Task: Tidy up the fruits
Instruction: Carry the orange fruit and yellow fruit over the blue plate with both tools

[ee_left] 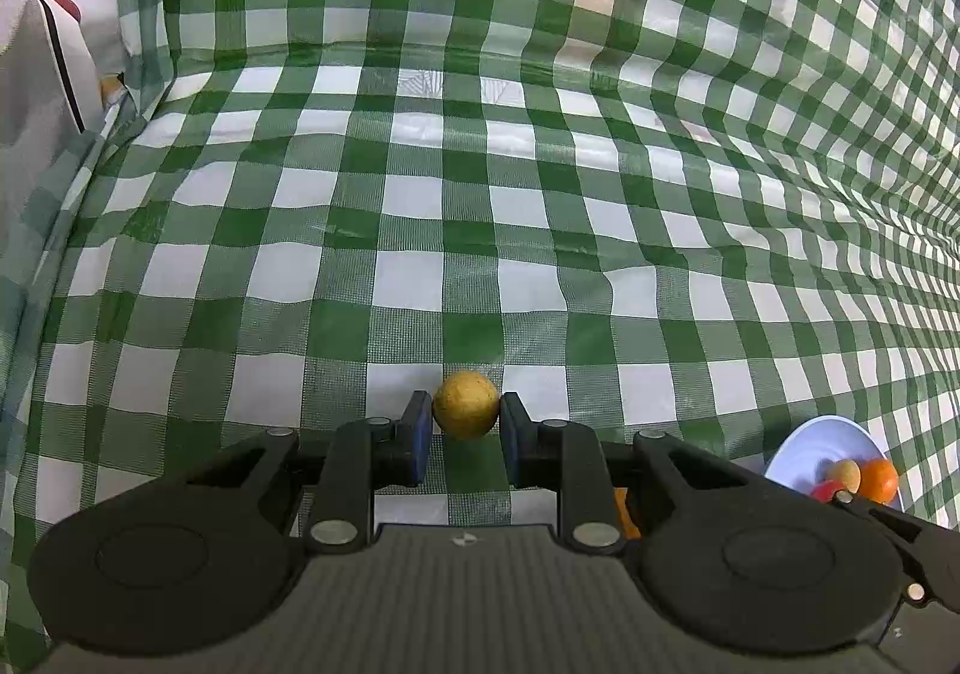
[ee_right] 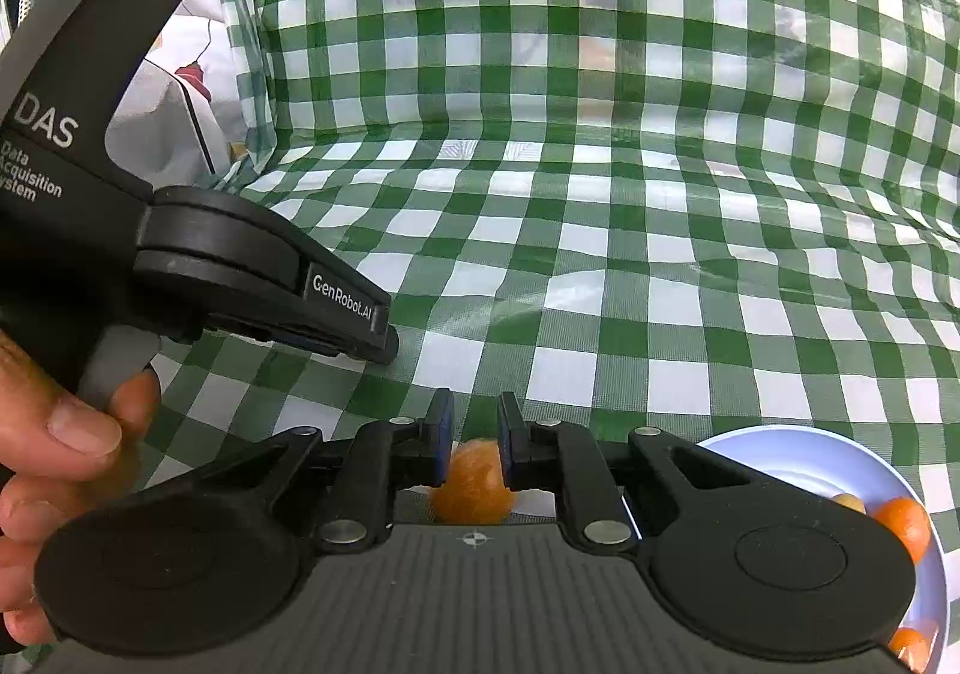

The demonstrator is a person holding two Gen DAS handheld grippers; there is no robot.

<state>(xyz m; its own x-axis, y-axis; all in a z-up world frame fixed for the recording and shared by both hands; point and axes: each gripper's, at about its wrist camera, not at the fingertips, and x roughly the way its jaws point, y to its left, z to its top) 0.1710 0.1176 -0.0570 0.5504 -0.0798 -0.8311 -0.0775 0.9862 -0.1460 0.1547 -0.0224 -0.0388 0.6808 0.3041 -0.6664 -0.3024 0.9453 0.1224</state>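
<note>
Resting on the green checked tablecloth (ee_left: 420, 254), a small yellow fruit (ee_left: 466, 404) sits pinched in the left gripper (ee_left: 466, 422). Left of the white plate (ee_right: 780, 452), the right gripper (ee_right: 474, 434) is clamped narrowly around an orange fruit (ee_right: 474, 485).

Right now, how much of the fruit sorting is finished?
Partly done: the white plate already holds an orange and smaller fruits. In hand: the left gripper clamps a yellow round fruit, and the right gripper is shut on another orange fruit. Both still need placing.
</note>
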